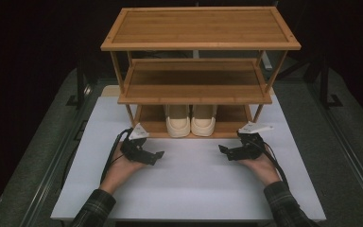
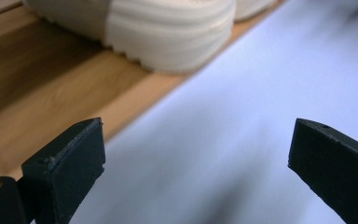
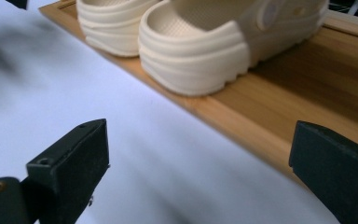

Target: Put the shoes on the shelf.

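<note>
Three-tier bamboo shelf rack [image 1: 198,47] stands at the far middle of the white bench [image 1: 189,189]. Pair of cream rubber clogs [image 1: 190,124] sits side by side on the rack's lowest shelf, centred, heels toward the near edge, soles flat on the wood. The two clogs are just beside each other; whether they touch cannot be told.

Left gripper [image 1: 157,156], black, two-fingered, held in the person's left hand [image 1: 123,165], lies low over the bench, near-left of the clogs and apart from them, fingers pointing right toward the middle. In the left gripper view its fingers [image 2: 70,163] stand wide with only bare white bench between them; the nearer clog's ribbed heel [image 2: 168,37] is ahead on the wooden shelf edge, blurred.

Right gripper [image 1: 225,151], same build, in the right hand [image 1: 260,168], mirrors it near-right of the clogs, fingers pointing left. In the right gripper view its fingers [image 3: 74,158] are spread wide, nothing gripped; bench and the shelf's front lip show between them, both clog heels [image 3: 196,51] farther on.

Both grippers are well apart from each other, and neither touches the rack. Plaid sleeves [image 1: 94,208] enter at the near edge.
</note>
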A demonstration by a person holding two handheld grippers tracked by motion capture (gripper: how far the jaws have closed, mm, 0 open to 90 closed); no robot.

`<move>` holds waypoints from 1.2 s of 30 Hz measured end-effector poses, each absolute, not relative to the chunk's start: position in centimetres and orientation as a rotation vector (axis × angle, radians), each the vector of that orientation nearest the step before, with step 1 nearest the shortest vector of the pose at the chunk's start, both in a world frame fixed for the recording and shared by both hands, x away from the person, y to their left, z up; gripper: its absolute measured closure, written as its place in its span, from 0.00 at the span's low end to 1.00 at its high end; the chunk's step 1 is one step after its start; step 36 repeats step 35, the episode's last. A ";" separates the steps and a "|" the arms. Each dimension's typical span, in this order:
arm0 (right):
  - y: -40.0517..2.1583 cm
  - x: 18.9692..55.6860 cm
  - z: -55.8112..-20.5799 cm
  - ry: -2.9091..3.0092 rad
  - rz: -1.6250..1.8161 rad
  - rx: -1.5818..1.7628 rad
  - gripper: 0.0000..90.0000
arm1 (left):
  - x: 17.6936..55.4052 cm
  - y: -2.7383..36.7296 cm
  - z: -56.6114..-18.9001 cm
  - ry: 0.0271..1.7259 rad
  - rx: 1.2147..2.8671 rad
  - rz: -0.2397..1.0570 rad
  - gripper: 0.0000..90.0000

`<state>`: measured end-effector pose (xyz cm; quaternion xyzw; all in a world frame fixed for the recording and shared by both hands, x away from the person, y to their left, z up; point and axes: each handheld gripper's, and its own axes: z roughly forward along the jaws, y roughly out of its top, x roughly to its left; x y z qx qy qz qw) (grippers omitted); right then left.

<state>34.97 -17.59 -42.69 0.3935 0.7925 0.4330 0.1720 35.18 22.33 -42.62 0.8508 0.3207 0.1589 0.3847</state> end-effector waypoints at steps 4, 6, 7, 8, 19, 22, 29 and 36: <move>-18.8 33.6 -42.7 2.243 1.222 1.104 0.05 | 33.4 23.9 -42.6 0.819 2.188 0.409 0.04; -19.9 32.2 -43.0 2.233 1.204 1.114 0.05 | 32.3 24.8 -42.6 0.817 2.198 0.419 0.04; -20.2 31.8 -43.0 2.238 1.197 1.119 0.05 | 31.8 25.2 -42.6 0.818 2.204 0.427 0.04; -20.2 31.8 -43.0 2.238 1.197 1.119 0.05 | 31.4 25.7 -42.6 0.820 2.209 0.431 0.04; -23.4 27.4 -44.3 2.288 1.066 1.148 0.05 | 27.3 30.0 -43.6 0.872 2.276 0.443 0.04; -24.0 26.9 -44.5 2.291 1.040 1.159 0.05 | 26.9 30.6 -44.1 0.886 2.284 0.434 0.04; -24.9 26.5 -45.7 2.324 0.948 1.193 0.05 | 26.3 32.0 -45.1 0.926 2.224 0.392 0.04; -25.1 26.8 -45.8 2.340 0.961 1.225 0.04 | 26.3 32.0 -45.1 0.927 2.227 0.391 0.04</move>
